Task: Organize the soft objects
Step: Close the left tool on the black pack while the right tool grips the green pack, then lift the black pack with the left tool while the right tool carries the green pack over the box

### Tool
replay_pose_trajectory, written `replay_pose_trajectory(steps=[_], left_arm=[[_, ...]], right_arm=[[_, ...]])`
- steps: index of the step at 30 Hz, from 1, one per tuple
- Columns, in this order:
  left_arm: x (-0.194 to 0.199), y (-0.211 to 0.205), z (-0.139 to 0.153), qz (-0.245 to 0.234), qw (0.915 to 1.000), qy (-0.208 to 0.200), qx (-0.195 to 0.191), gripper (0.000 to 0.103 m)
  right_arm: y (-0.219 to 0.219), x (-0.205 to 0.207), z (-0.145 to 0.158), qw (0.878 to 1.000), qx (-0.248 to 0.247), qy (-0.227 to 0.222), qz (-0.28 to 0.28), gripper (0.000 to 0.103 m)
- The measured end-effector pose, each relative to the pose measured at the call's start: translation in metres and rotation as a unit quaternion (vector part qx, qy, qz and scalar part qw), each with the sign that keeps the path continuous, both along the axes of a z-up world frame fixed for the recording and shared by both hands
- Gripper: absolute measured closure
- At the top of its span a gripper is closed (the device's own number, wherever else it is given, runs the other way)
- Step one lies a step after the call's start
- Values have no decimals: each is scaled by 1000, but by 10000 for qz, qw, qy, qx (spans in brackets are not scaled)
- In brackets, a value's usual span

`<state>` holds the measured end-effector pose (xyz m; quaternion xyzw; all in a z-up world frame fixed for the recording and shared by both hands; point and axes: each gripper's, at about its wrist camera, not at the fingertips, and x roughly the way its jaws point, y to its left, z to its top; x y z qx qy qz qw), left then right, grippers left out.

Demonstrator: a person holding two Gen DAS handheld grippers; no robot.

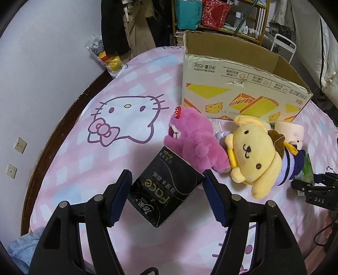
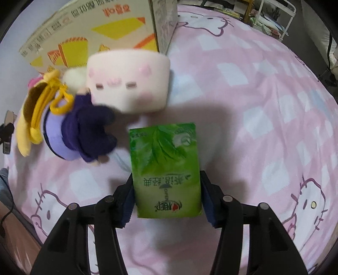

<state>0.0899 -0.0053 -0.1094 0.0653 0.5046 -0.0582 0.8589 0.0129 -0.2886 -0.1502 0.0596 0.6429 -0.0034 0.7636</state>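
My left gripper [image 1: 165, 179] is shut on a black tissue pack [image 1: 166, 188] and holds it just above the pink bed sheet [image 1: 84, 160]. A pink plush bear [image 1: 194, 141] and a yellow plush dog [image 1: 255, 152] lie beyond it, in front of an open cardboard box [image 1: 238, 84]. My right gripper [image 2: 166, 198] is shut on a green tissue pack [image 2: 166, 169]. A pale pink cube plush [image 2: 128, 82] lies ahead of it, next to the yellow dog's purple body [image 2: 80, 131] and the box [image 2: 95, 27].
The bed's dark wooden edge [image 1: 52, 146] runs along the left by the wall. A plastic bag [image 1: 105, 55] lies on the floor. Shelves with bags [image 1: 211, 14] stand behind the box. The right gripper's body [image 1: 316, 190] shows at the right of the left wrist view.
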Motion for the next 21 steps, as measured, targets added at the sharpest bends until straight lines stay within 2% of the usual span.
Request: replay_pose_trajectory(steps=[8,12,15,21], left_arm=[[-1,3,4,71,9998,-141,-77,35],[-6,4,16,79,9988,-427,-215,35],[-13,4,30,42,9963,-781,-351,35],[-30,1,61,-48,9867,-1570,-412,35]], right_arm=[[-19,-2,4,9995,-10,97,-299,45],[-28,-2,23,9982,-24,-397,-448,46],[-31,-4,44,9942,52,-986,-432,46],[-26,-14,88,9756,-43,-2167,-349,46]])
